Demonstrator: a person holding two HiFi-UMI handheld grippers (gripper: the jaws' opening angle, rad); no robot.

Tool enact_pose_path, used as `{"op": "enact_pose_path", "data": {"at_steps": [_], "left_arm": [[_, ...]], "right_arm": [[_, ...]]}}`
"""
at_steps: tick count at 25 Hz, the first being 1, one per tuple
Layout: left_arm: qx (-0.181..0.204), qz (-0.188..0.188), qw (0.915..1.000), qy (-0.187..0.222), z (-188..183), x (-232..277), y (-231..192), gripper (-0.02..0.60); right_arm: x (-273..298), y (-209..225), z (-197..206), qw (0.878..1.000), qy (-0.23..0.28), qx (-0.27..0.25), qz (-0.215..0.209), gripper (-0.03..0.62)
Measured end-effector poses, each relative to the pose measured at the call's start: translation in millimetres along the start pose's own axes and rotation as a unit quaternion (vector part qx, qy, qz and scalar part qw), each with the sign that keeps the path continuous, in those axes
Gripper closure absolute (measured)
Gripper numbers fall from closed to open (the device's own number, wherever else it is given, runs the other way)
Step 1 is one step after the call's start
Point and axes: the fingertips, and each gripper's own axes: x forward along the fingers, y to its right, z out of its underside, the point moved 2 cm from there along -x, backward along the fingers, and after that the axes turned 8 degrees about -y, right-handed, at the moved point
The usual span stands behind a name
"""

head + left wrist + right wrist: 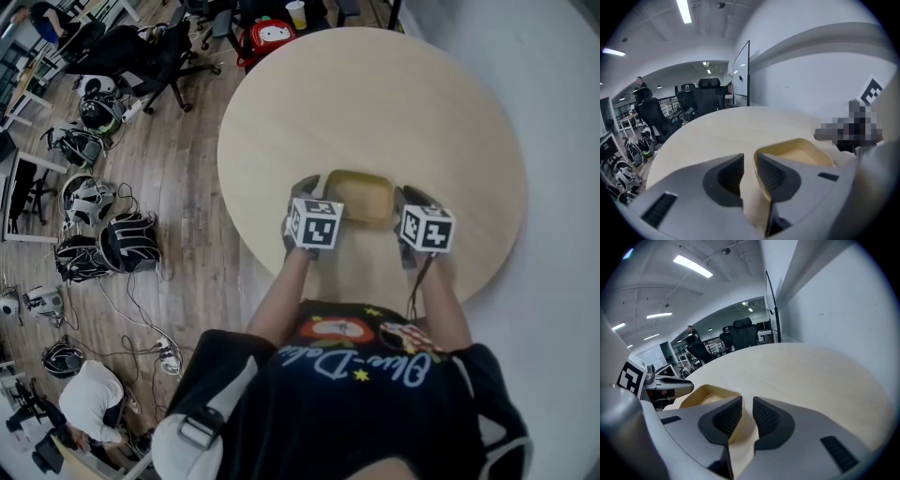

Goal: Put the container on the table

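Cursive print on the person's black T-shirt (361, 370), can't really read it. The left gripper (312, 190) and right gripper (409, 199) each pinch a side wall of the shallow beige plastic container (361, 195), jaws nearly closed. It's low over the round pale wooden table (375, 103); can't tell if it's touching.

— How do the arms lie?
— The left forearm (281, 298) and right forearm (442, 302) both reach forward, side by side.
— And the jaws?
— The left gripper (312, 187) pinches the container (362, 195) by its left wall, and the right gripper (411, 197) by its right wall.
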Motion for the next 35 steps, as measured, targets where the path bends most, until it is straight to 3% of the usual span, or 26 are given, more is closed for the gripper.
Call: {"op": "enact_pose_path", "data": {"at_steps": [7,9,12,21,35], "left_arm": [[0.004,-0.020,0.9980,0.060,-17.0,-37.0,0.8,0.516],[0.009,-0.024,0.9961,0.085,-23.2,-57.6,3.6,0.517],[0.014,-0.033,0.9916,0.125,-36.1,-86.4,6.8,0.580],[0.045,-0.030,0.9753,0.214,-62.0,-159.2,22.6,0.581],[0.056,-0.028,0.9746,0.215,-56.0,-166.8,31.6,0.581]], "right_arm": [[-35.7,-13.4,-18.2,0.997,0.068,0.005,-0.022,0.527],[-53.2,-19.9,-22.6,0.996,0.092,-0.002,-0.018,0.569],[-77.6,-30.2,-31.4,0.991,0.129,-0.015,-0.018,0.586],[-134.3,-58.8,-39.2,0.978,0.201,-0.031,-0.037,0.593],[-147.5,-64.2,-37.4,0.975,0.215,-0.043,-0.041,0.594]]}}
